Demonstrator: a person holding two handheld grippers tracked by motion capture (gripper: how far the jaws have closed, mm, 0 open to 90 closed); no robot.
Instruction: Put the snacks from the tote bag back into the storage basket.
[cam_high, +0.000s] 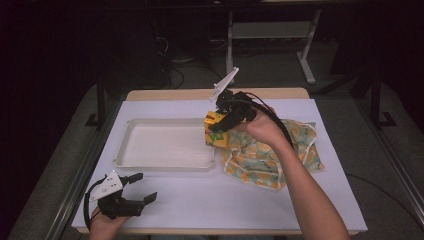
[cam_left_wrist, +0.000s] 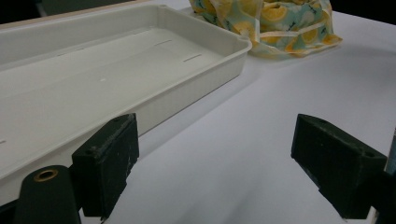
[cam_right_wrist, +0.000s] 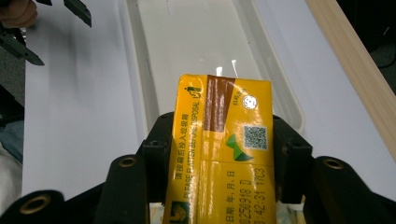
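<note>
A yellow drink carton (cam_high: 215, 129) (cam_right_wrist: 222, 140) with a brown stripe and a QR code is held in the air at the right end of the white tray (cam_high: 165, 145) (cam_right_wrist: 140, 93). My right gripper (cam_high: 220, 127) (cam_right_wrist: 219, 158) is shut on the carton, its black jaws pressing both sides. My left gripper (cam_high: 142, 187) (cam_left_wrist: 215, 163) rests open near the table's front left corner, nothing between its jaws. A yellow fruit-print cloth bag (cam_high: 270, 150) (cam_left_wrist: 271, 23) lies crumpled right of the tray, under my right hand.
The white tray (cam_left_wrist: 84, 79) holds nothing. A white sheet (cam_high: 215, 195) covers the table, with a wooden edge (cam_high: 215, 93) at the back. A metal frame and cables stand on the floor behind the table.
</note>
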